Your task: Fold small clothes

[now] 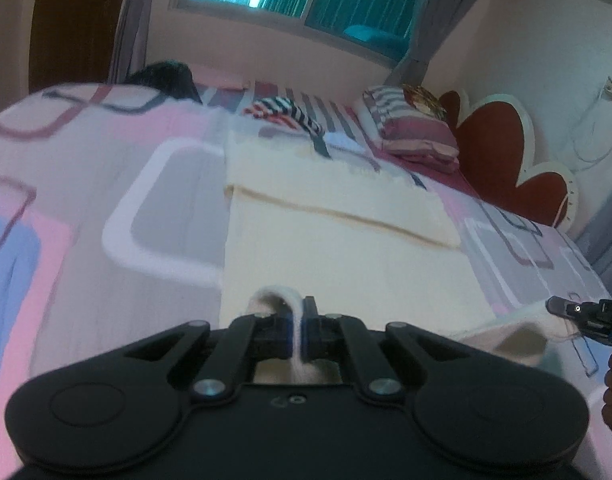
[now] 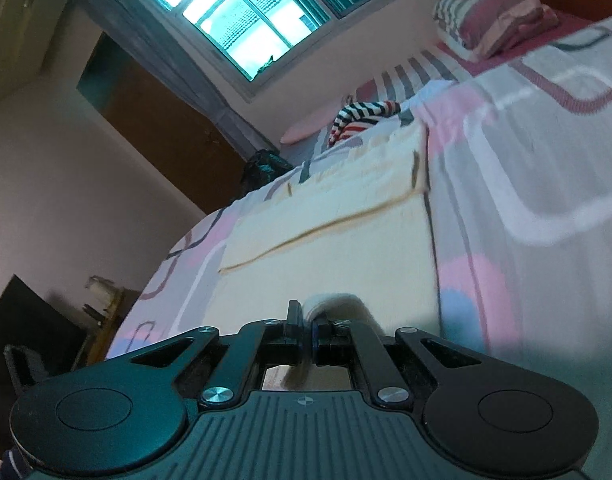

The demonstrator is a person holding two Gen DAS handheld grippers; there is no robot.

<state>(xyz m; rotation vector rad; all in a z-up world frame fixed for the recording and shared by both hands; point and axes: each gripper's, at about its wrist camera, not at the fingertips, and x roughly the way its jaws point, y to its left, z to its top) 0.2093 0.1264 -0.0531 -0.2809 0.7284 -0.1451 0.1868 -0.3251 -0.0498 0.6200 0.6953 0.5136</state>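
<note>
A cream cloth (image 1: 330,216) lies spread along the bed, with a fold line across its far half. My left gripper (image 1: 298,320) is shut on the near edge of this cloth, a pinch of cream fabric bulging up between its jaws. In the right wrist view the same cream cloth (image 2: 338,240) stretches away, and my right gripper (image 2: 309,320) is shut on its near edge too, with a hump of fabric beside the jaws. The right gripper (image 1: 578,316) also shows at the right edge of the left wrist view, lifting a corner of the cloth off the bed.
The bed (image 1: 105,184) has a pink, grey and blue patterned cover. A striped garment (image 1: 285,114) lies beyond the cloth, with stacked pillows (image 1: 414,128) and a red headboard (image 1: 502,152) at the far right. A dark bundle (image 1: 165,78) sits at the far edge under the window.
</note>
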